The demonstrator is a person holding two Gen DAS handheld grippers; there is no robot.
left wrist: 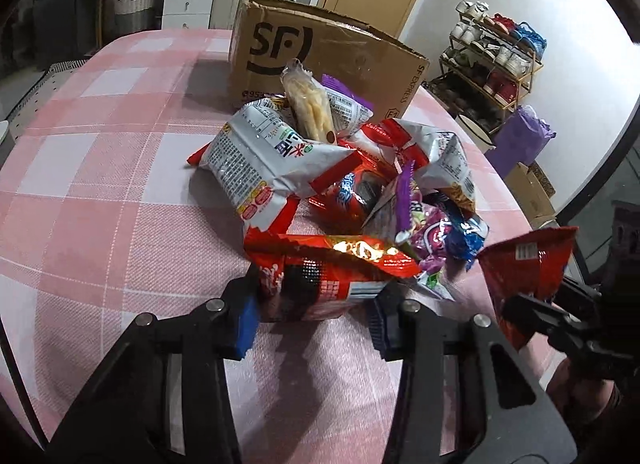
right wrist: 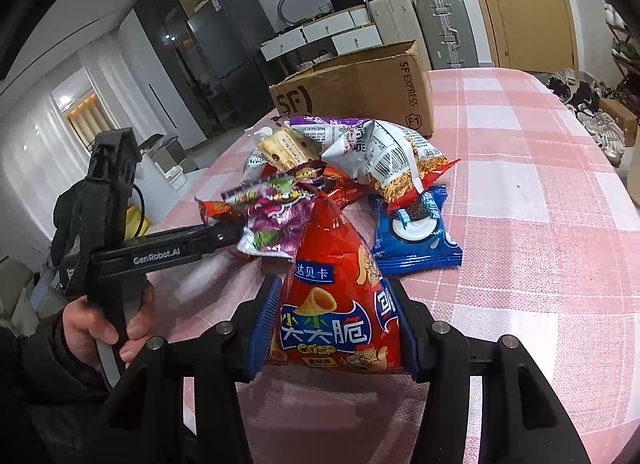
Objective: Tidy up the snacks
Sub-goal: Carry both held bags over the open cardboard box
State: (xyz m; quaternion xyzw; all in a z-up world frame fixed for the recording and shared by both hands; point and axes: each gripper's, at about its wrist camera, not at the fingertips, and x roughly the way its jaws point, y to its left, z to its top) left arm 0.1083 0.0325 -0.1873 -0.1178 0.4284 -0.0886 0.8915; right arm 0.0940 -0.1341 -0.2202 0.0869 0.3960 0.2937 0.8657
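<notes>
We have the left gripper [left wrist: 312,312] closed on a red packet [left wrist: 320,284] at the near edge of the snack pile [left wrist: 340,176], its blue pads pressing the packet's sides. Our right gripper [right wrist: 334,328] clamps a red crisp bag [right wrist: 340,304] (cone snack printed on the front), held upright just in front of the pile. The pile sits on the pink checked cloth [left wrist: 100,184], with the cardboard box [left wrist: 340,60] behind it.

Black tongs [right wrist: 332,328] with blue pads [right wrist: 264,328], silver screws.
</notes>
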